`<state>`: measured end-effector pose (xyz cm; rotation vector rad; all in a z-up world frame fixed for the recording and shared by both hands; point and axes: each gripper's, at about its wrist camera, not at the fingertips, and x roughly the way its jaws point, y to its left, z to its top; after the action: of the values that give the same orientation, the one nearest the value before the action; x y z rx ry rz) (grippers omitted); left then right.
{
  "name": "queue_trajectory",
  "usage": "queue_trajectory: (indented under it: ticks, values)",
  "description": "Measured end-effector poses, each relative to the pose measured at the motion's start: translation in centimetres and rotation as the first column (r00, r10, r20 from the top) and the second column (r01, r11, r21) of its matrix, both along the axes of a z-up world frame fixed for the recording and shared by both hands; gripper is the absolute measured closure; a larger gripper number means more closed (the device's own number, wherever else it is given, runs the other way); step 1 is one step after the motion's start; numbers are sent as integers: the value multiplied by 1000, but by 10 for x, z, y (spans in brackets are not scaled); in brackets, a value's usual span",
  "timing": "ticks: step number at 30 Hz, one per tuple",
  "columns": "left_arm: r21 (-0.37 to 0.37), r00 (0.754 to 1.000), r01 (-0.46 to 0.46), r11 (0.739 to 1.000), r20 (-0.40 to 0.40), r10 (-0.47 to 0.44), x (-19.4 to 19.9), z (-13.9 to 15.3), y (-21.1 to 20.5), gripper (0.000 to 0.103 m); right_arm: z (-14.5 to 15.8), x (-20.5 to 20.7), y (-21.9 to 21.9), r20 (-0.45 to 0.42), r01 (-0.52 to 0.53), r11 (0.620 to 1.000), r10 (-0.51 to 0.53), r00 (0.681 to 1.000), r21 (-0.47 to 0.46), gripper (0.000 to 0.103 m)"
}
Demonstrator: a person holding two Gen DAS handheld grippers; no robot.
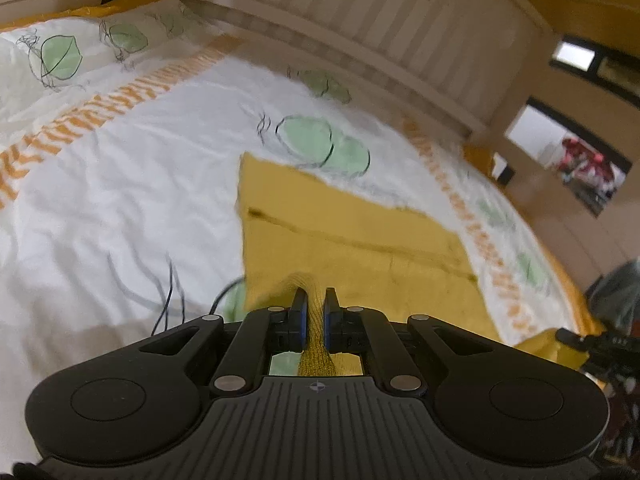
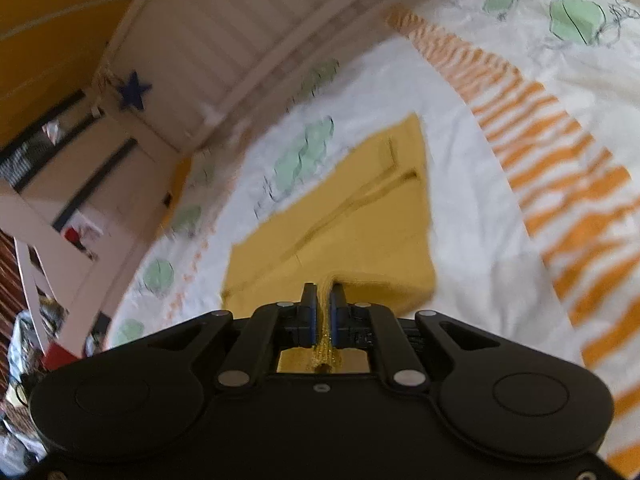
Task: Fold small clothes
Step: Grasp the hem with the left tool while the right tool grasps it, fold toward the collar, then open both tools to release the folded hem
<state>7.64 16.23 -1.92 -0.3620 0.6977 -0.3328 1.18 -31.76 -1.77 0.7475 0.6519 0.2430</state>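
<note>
on bedspread (image 1: 120, 200) — both grippers pinching yellow garment (image 1: 340, 232)

The cloth (image 1: 352, 232) pinched in both black tongs, left (image 1: 316, 300) and right (image 2: 324, 296), was plain mustard yellow with darker seam lines. Beyond the tongs, the bedspread (image 1: 120, 184) was white, printed with pale green leaves outlined in black scribble and crossed by bands of orange strokes. Far ahead of the right tongs, a dark blue star (image 2: 134, 90) marked the cream slatted headboard (image 2: 224, 28).
</note>
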Motion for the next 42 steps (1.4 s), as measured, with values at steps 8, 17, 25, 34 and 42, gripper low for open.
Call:
queue_trajectory:
  ticks: [8,17,25,34,42]
  values:
    - [-17,996,-31,999,84,33,53,19,-1,96,14,50,-16,90,47,998,-49,995,31,90]
    - [-25,991,-73,997,112,75,124,13,-14,96,-4,125,-27,93,90,996,-90,992,9,90]
    - [11,988,-95,995,126,92,178,-6,-28,96,-31,195,-27,61,117,992,-114,992,-44,90]
    - [17,990,-141,990,-28,141,234,-53,-25,86,-70,247,-27,-51,149,981,-156,986,-127,80]
    - [130,974,-228,965,48,224,219,-50,-20,68,-60,234,-21,34,200,930,-199,979,-307,48]
